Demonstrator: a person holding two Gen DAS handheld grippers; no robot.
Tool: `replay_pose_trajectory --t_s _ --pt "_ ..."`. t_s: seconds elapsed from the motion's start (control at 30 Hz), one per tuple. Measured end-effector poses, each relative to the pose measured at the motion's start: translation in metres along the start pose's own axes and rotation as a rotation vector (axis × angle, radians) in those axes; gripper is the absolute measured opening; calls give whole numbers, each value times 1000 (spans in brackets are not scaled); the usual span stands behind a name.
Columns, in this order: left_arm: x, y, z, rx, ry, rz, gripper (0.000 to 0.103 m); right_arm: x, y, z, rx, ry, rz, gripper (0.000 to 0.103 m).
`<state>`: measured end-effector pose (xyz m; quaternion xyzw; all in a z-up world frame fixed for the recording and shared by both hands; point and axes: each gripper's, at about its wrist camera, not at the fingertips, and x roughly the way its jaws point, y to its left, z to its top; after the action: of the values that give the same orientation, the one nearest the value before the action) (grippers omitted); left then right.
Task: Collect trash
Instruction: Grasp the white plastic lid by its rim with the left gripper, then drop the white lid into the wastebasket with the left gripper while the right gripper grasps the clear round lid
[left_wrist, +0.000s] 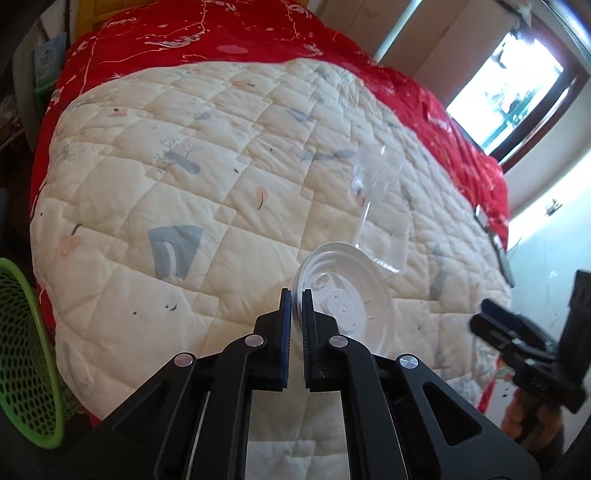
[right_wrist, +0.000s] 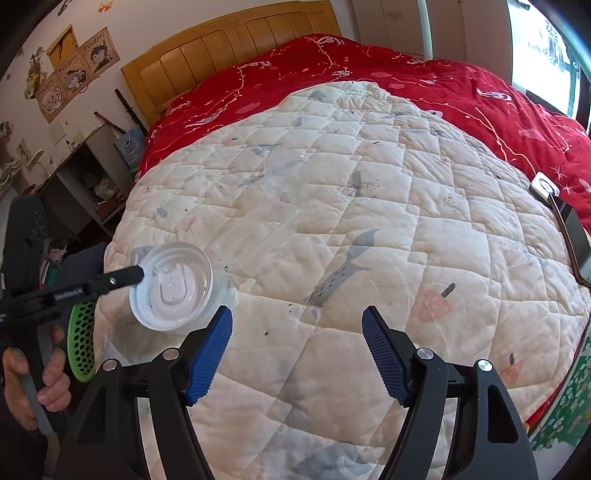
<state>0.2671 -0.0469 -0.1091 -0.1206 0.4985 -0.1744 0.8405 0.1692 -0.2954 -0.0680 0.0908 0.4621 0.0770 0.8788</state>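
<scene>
My left gripper (left_wrist: 296, 295) is shut on the rim of a white plastic cup lid (left_wrist: 341, 295) and holds it above the near edge of the quilt. The lid also shows in the right wrist view (right_wrist: 171, 286), pinched by the left gripper (right_wrist: 142, 273). A clear plastic container (left_wrist: 380, 206) lies on the quilt beyond the lid; it also shows in the right wrist view (right_wrist: 258, 225). My right gripper (right_wrist: 297, 321) is open and empty above the quilt's near part; it appears in the left wrist view (left_wrist: 491, 314) at the right.
A green perforated basket (left_wrist: 26, 354) stands at the bed's left side, also in the right wrist view (right_wrist: 81, 332). The white quilt (right_wrist: 369, 240) lies over a red bedspread (right_wrist: 443, 85). A phone-like object (right_wrist: 545, 184) and a strap lie at the right edge. A window is on the right.
</scene>
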Motion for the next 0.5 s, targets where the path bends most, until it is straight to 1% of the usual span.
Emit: replay_pose_trajectory --t_s 0.1,0.37,0.43,0.5 --pt "-14 5 1 -19 -28 -22 3 1 10 -2 -18 5 13 71" --pt "-58 35 -3 -76 -101 -28 3 18 54 -9 -99 40 92 71" --pt "-70 46 -5 -90 -119 -17 3 24 65 -10 -121 47 106 79" --pt "-80 56 -7 -106 -135 -13 3 32 79 -8 -150 52 117 80"
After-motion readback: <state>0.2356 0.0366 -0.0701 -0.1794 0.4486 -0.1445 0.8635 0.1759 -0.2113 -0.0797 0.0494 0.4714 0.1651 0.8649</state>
